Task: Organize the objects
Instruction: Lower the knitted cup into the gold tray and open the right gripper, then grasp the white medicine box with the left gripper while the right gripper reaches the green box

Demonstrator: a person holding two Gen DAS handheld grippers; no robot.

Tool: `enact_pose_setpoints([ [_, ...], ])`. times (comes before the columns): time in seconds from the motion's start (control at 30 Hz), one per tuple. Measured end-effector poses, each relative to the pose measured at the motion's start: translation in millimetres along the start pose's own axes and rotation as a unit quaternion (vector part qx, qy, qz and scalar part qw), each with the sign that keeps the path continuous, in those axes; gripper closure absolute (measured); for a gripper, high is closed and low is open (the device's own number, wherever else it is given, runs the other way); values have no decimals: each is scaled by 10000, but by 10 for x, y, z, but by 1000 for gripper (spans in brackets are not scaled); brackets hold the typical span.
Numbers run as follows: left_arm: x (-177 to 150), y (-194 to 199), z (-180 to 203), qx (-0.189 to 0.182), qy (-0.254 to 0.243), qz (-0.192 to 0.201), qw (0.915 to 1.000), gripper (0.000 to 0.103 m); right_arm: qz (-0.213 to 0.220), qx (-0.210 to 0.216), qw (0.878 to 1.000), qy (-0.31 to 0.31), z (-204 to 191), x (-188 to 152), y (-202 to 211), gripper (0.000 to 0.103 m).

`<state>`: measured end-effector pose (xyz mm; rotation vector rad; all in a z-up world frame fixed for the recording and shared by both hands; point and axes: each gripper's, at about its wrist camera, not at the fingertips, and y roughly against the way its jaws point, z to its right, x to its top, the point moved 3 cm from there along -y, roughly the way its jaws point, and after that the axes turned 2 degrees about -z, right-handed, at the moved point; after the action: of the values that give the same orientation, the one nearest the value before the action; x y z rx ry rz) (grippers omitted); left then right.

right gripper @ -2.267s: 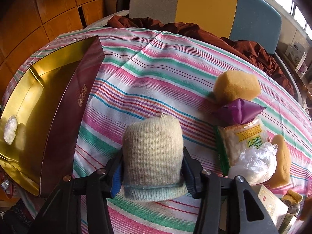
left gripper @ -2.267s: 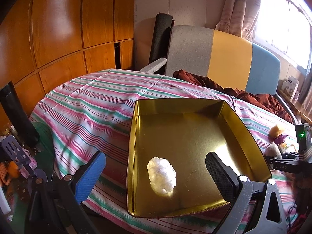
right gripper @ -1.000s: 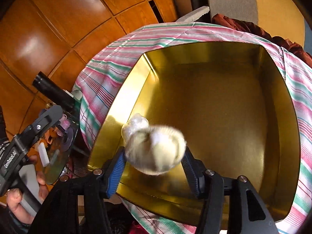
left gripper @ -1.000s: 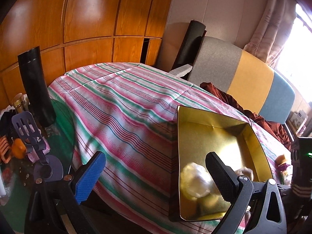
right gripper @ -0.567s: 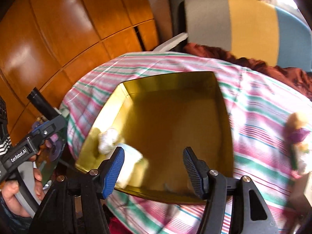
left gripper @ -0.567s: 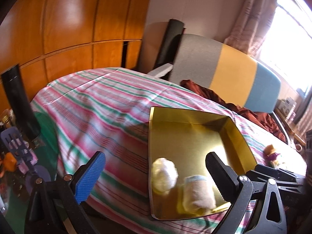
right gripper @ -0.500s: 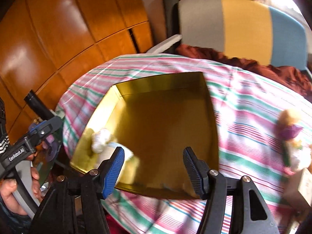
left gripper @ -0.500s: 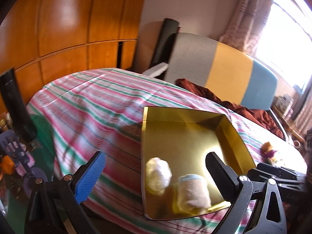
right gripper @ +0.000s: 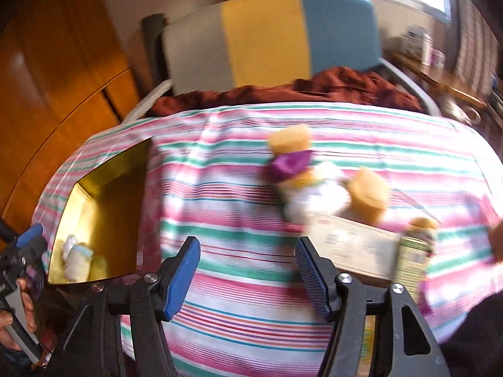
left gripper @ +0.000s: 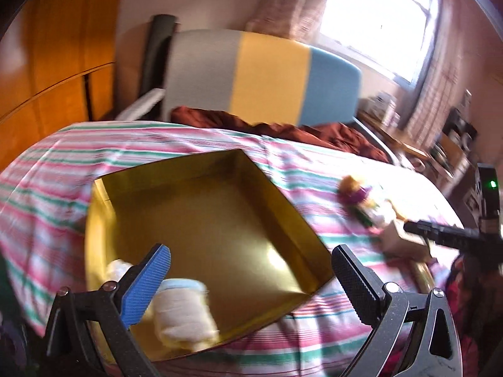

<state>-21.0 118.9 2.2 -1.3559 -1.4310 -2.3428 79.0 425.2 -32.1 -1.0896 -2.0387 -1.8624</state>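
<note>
On the striped tablecloth [right gripper: 239, 207], at the left, sits the gold tin box [left gripper: 220, 220]. Its near-left corner holds a rolled knit sock [left gripper: 182, 314] beside a white crumpled wad [left gripper: 114, 268]. Left gripper [left gripper: 251, 279]: jaws wide, nothing between them, over the box's near edge. Right gripper [right gripper: 246, 271]: jaws wide, empty, above bare cloth. Farther right lie a purple wrapper [right gripper: 290, 161], yellow sponges [right gripper: 369, 194] and a flat carton [right gripper: 352, 245], all blurred.
</note>
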Motion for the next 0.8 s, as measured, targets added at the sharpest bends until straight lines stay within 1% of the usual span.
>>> enact_pose_setpoints([
  [0.03, 16, -35, 80, -91, -150, -45, 9998, 0, 38, -98, 9998, -170, 154, -7, 43, 39],
  [0.07, 45, -97, 238, -258, -433, -133, 9986, 0, 81, -206, 9992, -347, 313, -14, 90, 39],
  [0.13, 95, -185, 469, -449, -841, -229, 9952, 0, 156, -393, 9964, -728, 599, -31, 176, 39],
  [0.23, 142, -308, 899, -748, -1602, -295, 9838, 0, 258, -509, 9894, -1332, 951, -60, 276, 39],
  [0.27, 154, -363, 1077, -890, -1914, -314, 9770, 0, 299, -522, 9869, -1499, 1050, -68, 303, 39],
  [0.33, 173, -443, 1328, -1063, -2323, -346, 9662, 0, 418, -490, 9825, -1748, 1180, -90, 350, 39],
  [0.4, 180, -545, 1633, -1319, -2769, -354, 9512, 0, 522, -465, 9797, -1880, 1250, -111, 377, 39],
  [0.43, 175, -614, 1820, -1418, -3041, -368, 9413, 0, 543, -431, 9786, -1936, 1268, -121, 372, 39],
  [0.47, 173, -655, 1935, -1476, -3232, -358, 9341, 0, 544, -365, 9776, -2001, 1286, -127, 358, 39],
  [0.5, 168, -713, 2073, -1560, -3518, -328, 9224, 0, 539, -274, 9764, -2075, 1298, -134, 345, 39],
  [0.53, 159, -765, 2180, -1601, -3751, -325, 9125, 0, 560, -182, 9747, -2155, 1323, -143, 341, 39],
  [0.57, 143, -840, 2297, -1652, -4013, -360, 9002, 0, 585, -111, 9732, -2220, 1353, -156, 348, 39],
  [0.67, 123, -1020, 2516, -1819, -4421, -506, 8769, 0, 639, 144, 9673, -2449, 1430, -192, 348, 39],
  [0.77, 100, -1174, 2696, -1924, -4768, -551, 8559, 0, 669, 294, 9602, -2696, 1504, -219, 339, 39],
  [0.8, 94, -1230, 2747, -1939, -4861, -576, 8502, 0, 674, 340, 9583, -2757, 1522, -227, 338, 39],
])
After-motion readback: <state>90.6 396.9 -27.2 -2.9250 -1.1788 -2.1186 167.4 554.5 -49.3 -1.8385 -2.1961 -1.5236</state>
